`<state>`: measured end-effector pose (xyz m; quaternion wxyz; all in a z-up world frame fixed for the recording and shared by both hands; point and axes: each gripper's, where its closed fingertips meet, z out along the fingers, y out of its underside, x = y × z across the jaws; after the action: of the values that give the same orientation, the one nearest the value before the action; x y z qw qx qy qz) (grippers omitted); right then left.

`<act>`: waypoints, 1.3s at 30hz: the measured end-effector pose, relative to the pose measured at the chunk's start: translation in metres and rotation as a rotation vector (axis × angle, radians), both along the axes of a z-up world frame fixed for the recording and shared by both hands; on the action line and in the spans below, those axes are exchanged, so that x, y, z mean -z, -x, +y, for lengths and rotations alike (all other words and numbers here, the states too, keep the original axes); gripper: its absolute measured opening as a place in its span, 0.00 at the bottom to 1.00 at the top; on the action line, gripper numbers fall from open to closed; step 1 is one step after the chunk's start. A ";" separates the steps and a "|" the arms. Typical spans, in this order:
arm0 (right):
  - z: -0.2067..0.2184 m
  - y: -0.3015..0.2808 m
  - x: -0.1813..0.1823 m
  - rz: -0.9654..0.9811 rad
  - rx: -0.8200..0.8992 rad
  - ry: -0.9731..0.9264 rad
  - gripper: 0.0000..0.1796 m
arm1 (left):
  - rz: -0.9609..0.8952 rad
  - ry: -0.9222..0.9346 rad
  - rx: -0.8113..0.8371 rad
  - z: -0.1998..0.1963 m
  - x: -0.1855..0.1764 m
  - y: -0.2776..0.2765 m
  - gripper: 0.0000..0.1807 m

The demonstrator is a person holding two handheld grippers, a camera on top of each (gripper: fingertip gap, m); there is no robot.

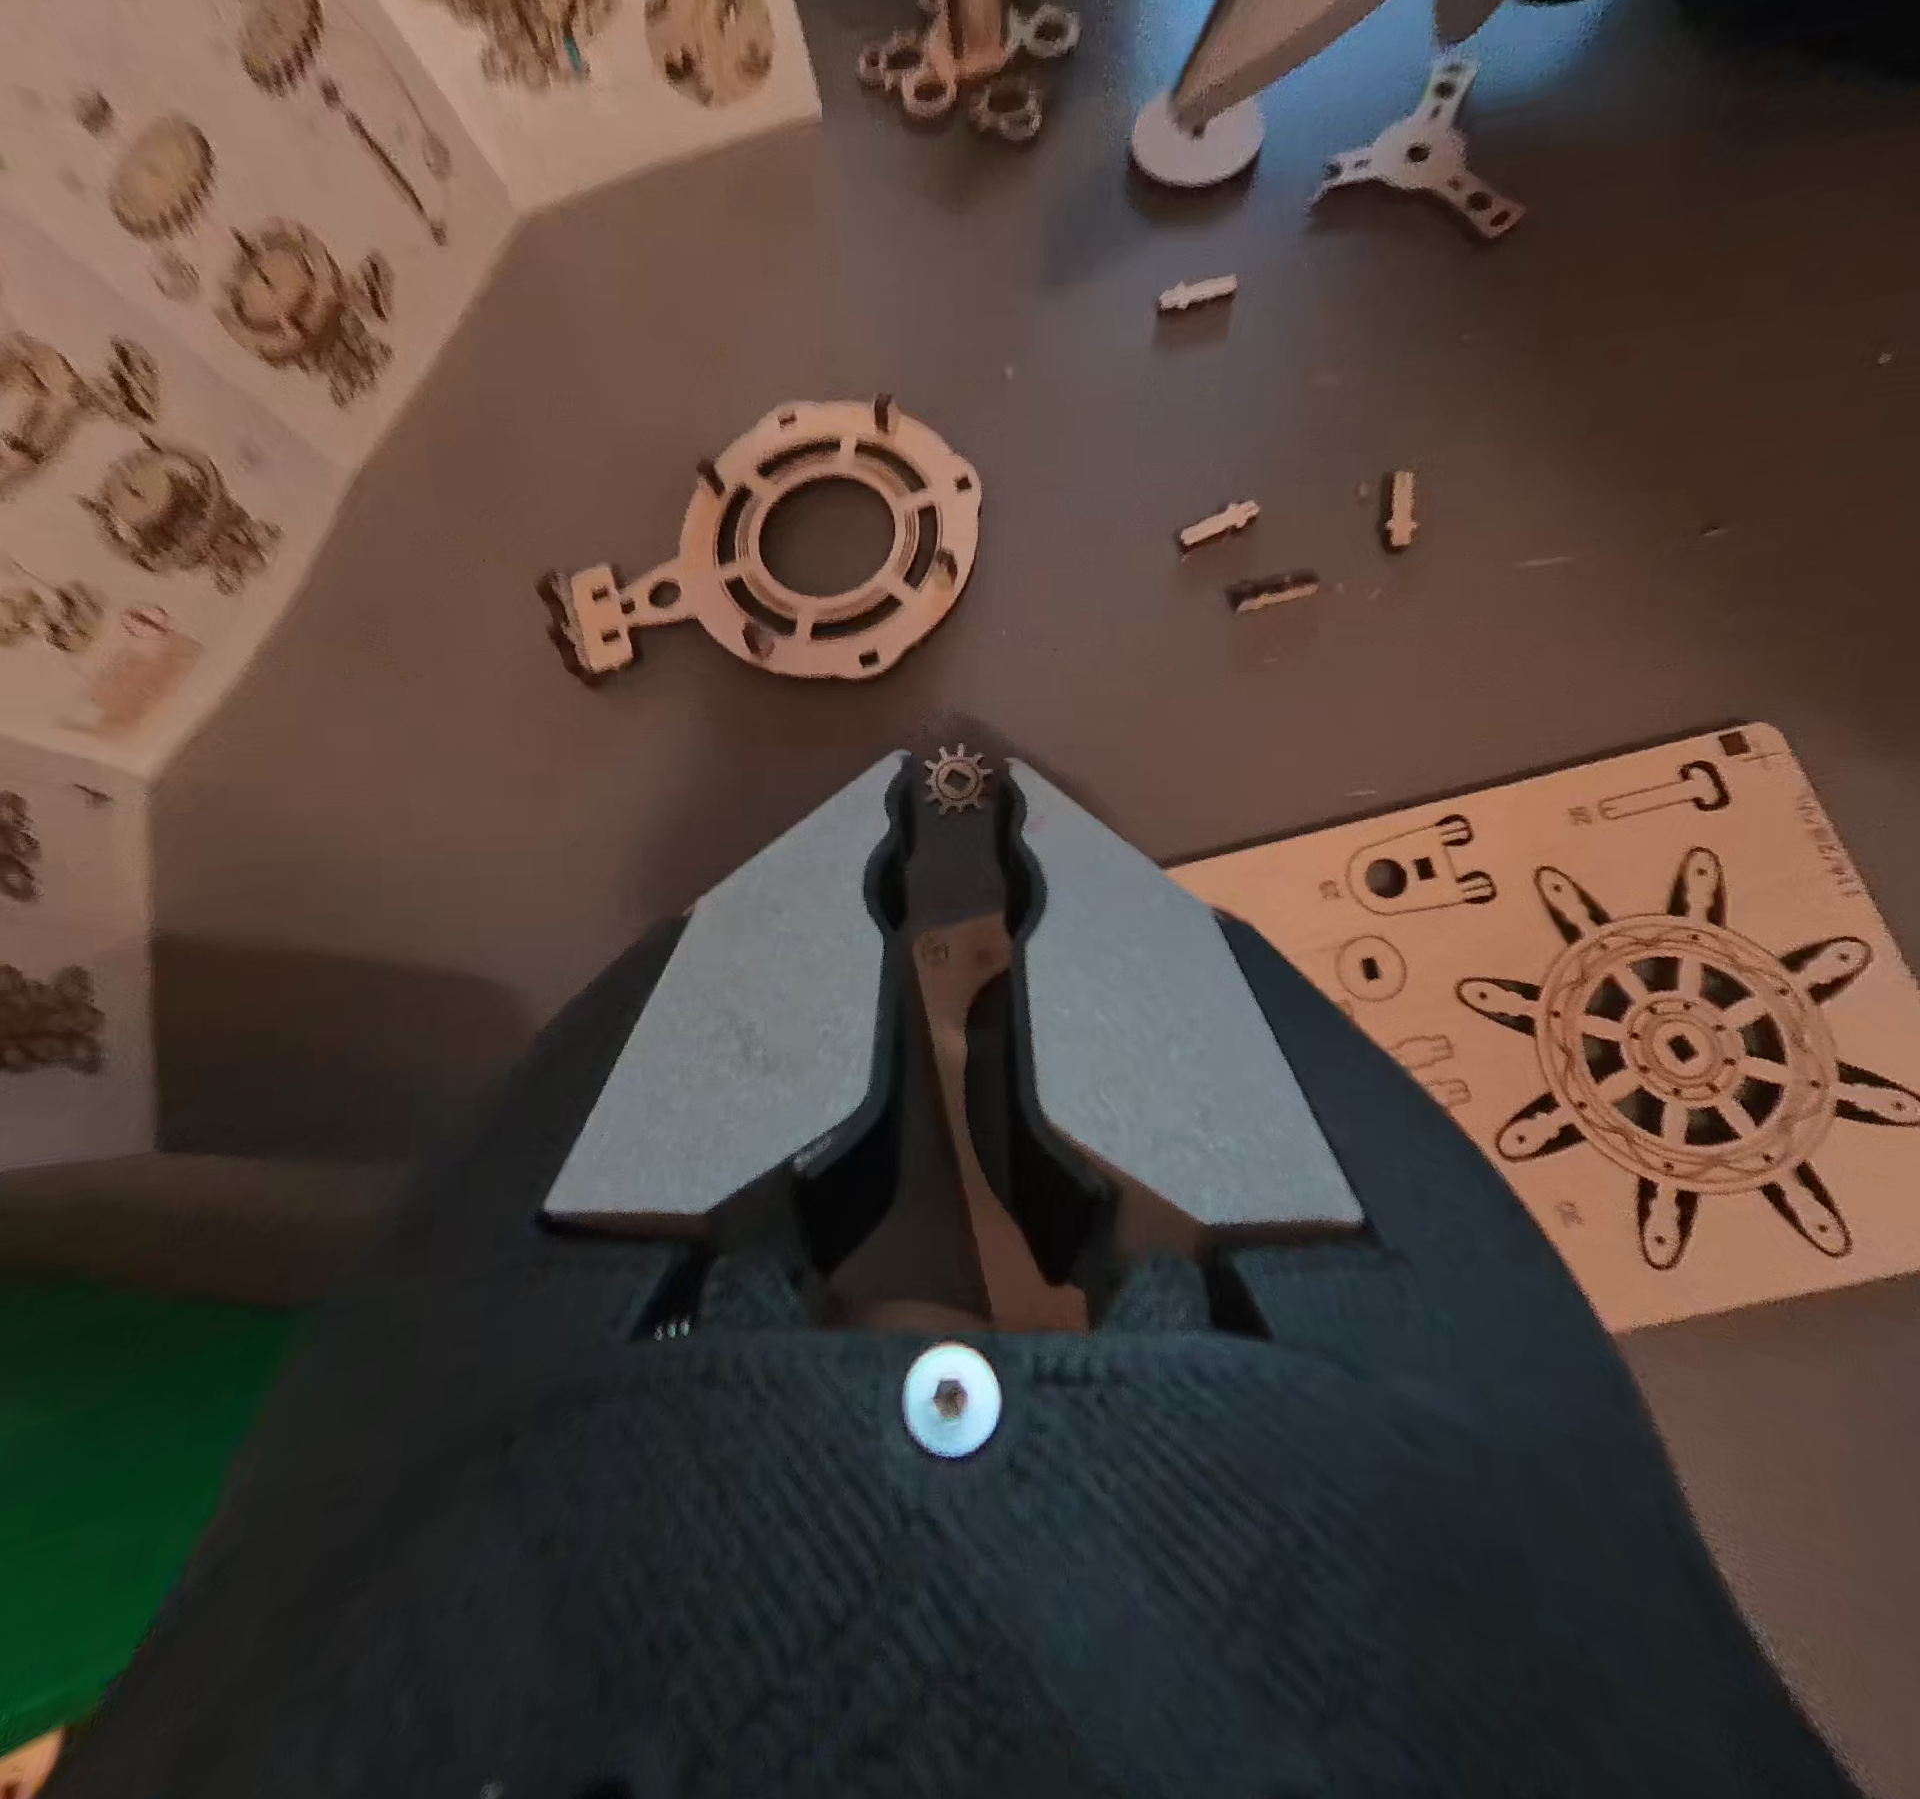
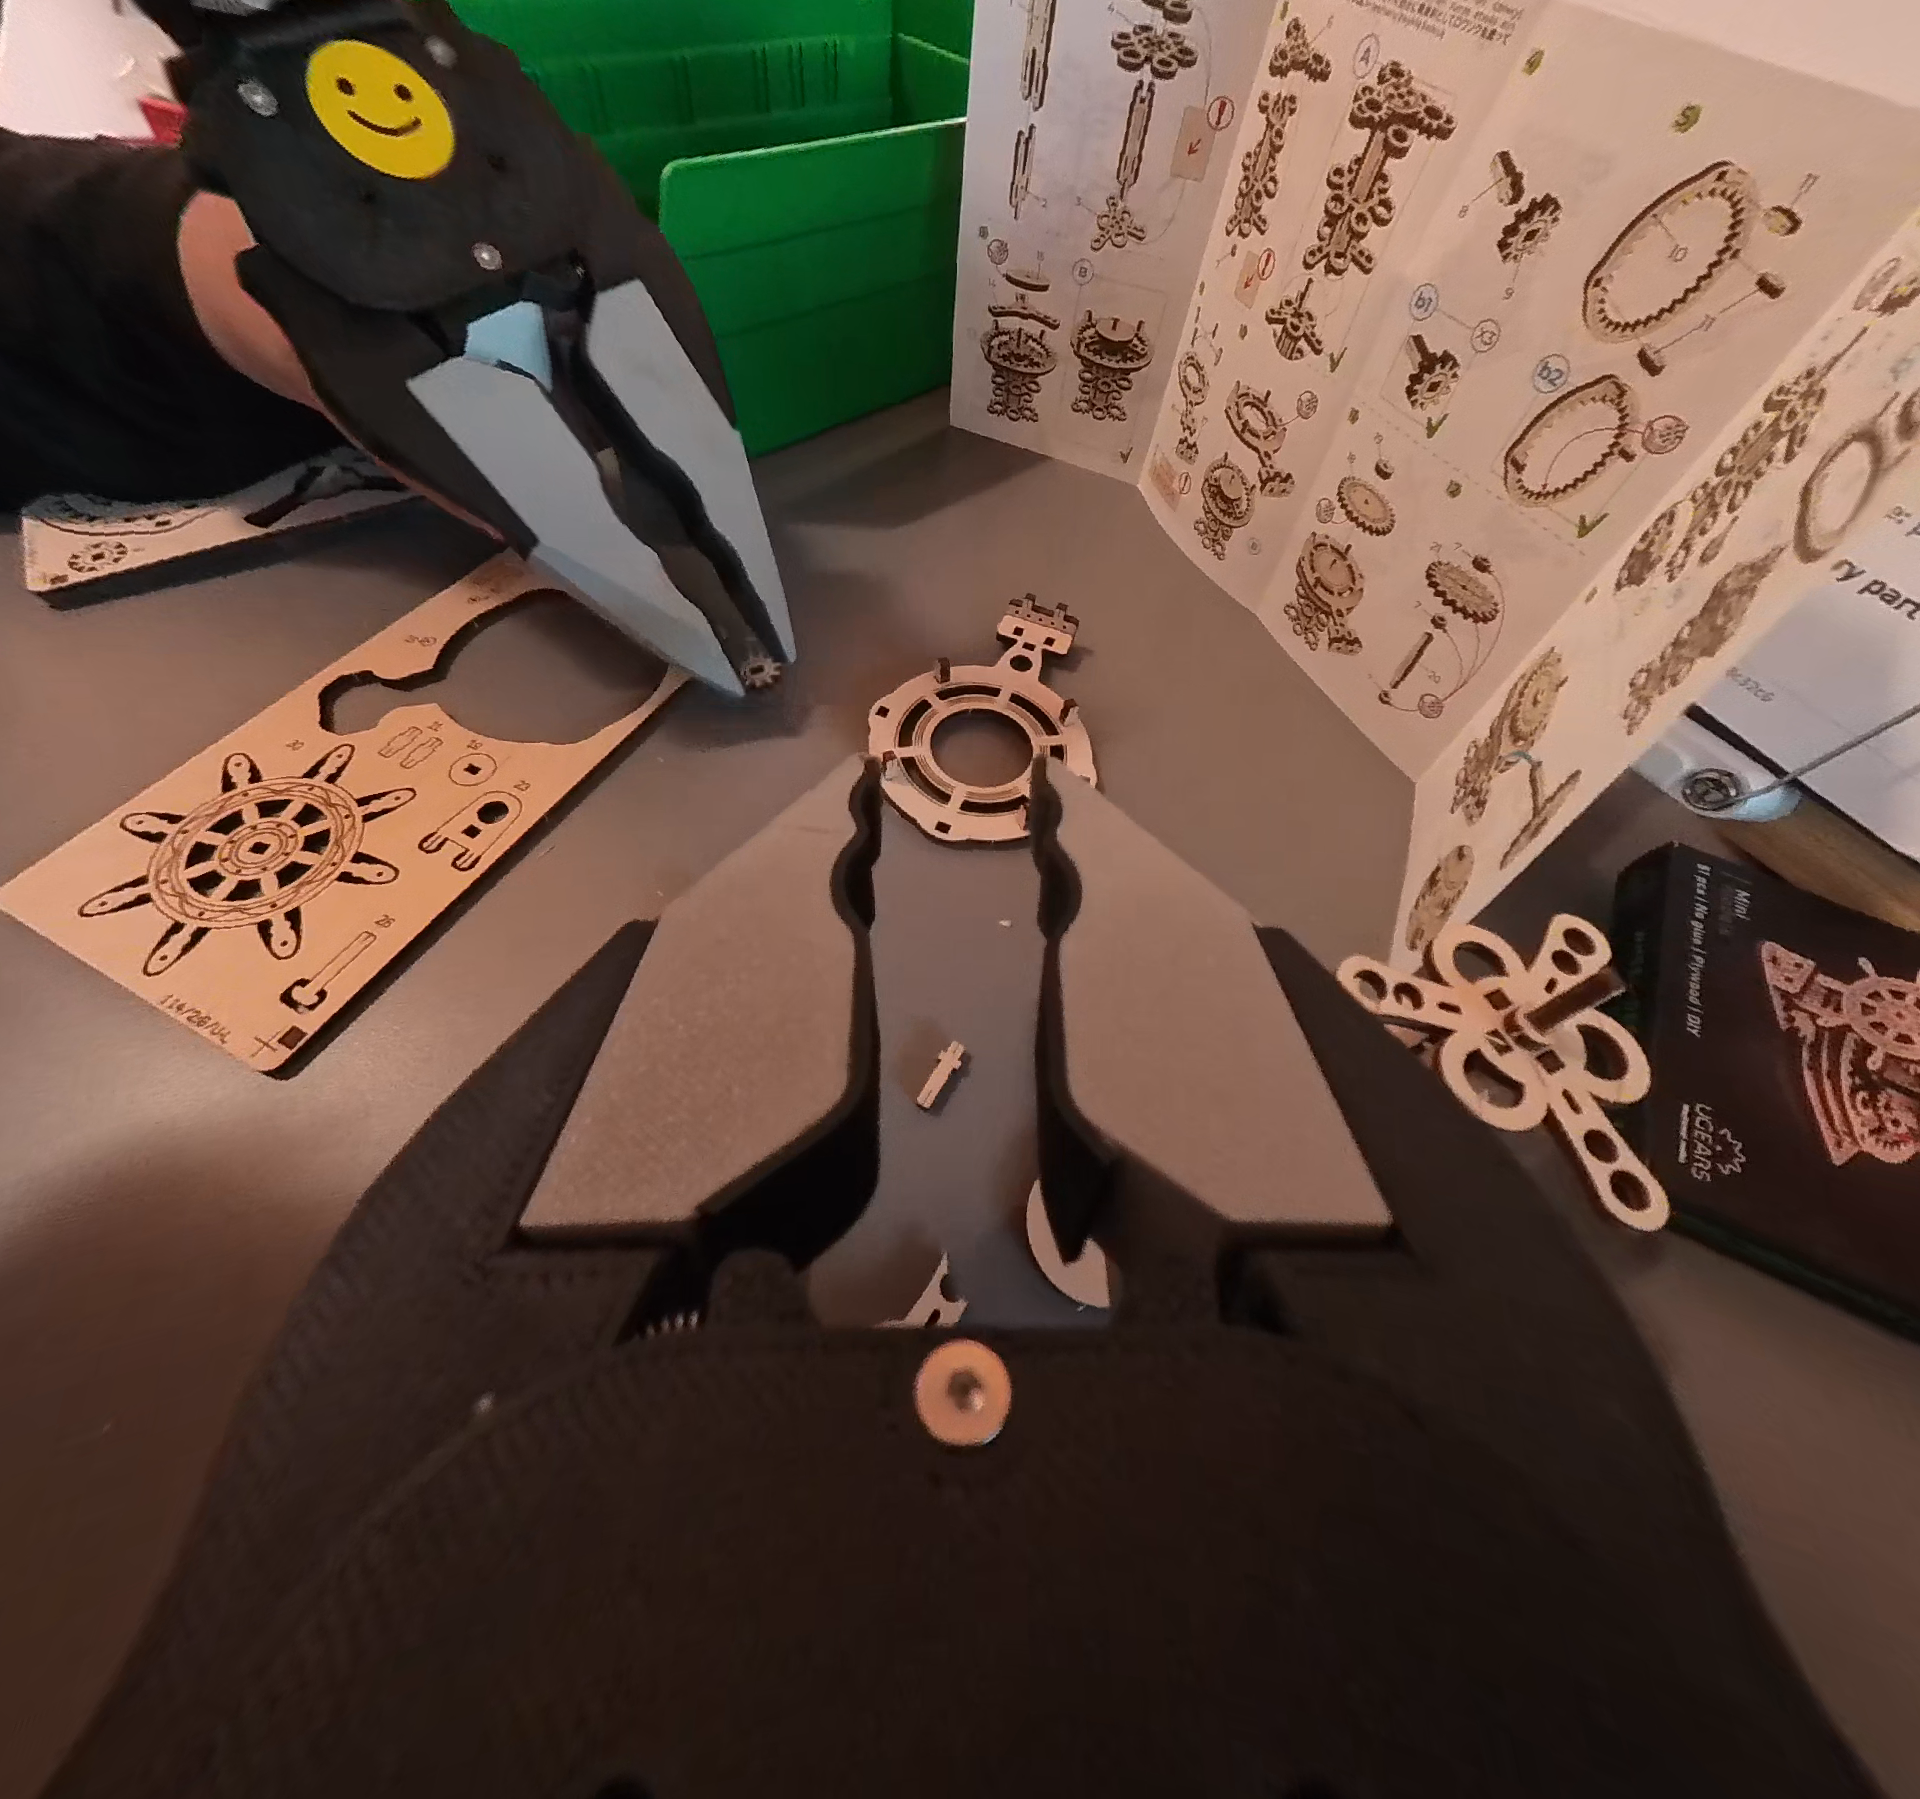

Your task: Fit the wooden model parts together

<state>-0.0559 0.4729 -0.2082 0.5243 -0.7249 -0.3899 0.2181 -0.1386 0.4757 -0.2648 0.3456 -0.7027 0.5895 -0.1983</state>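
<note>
My left gripper [image 1: 956,779] is shut on a small wooden gear [image 1: 954,785], held at the fingertips just above the grey table. It also shows in the right wrist view [image 2: 764,674], near the edge of a plywood sheet. A flat ring-shaped wooden part with a tabbed handle [image 1: 831,539] lies ahead of it. My right gripper [image 2: 956,767] is open and empty above the table, with the ring part [image 2: 977,741] just beyond its tips. A small peg [image 2: 940,1074] lies between its fingers, and a round disc [image 2: 1060,1250] and a three-armed part [image 1: 1418,160] lie under it.
A plywood sheet with a wheel pattern [image 1: 1662,1022] lies at the right. Several small pegs [image 1: 1218,525] are scattered on the table. A folded instruction leaflet [image 2: 1351,295] stands upright. Green bins [image 2: 779,191], a black box [image 2: 1787,1074] and an assembled flower-shaped piece [image 2: 1507,1032] are nearby.
</note>
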 end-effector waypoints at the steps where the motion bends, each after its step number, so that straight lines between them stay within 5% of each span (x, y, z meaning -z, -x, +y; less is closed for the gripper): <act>1: 0.000 0.000 -0.001 0.007 -0.001 0.002 0.14 | -0.020 -0.046 0.017 -0.001 -0.006 -0.003 0.06; 8: -0.016 0.026 -0.011 0.193 -0.149 0.154 0.16 | -0.178 -0.414 0.121 -0.015 -0.055 -0.022 0.05; 14: -0.031 0.057 -0.025 0.353 -0.275 0.273 0.15 | -0.244 -0.527 0.150 -0.024 -0.073 -0.024 0.05; 29: -0.012 0.015 -0.011 0.189 -0.078 0.167 0.15 | -0.241 -0.420 0.041 -0.004 -0.066 -0.015 0.05; 39: -0.024 0.022 0.021 0.016 -0.126 0.245 0.15 | -0.283 -0.317 0.011 0.001 -0.066 -0.012 0.05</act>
<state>-0.0775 0.4492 -0.2292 0.4202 -0.7559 -0.4008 0.3023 -0.1269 0.4767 -0.1986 0.5303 -0.6014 0.5626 -0.2017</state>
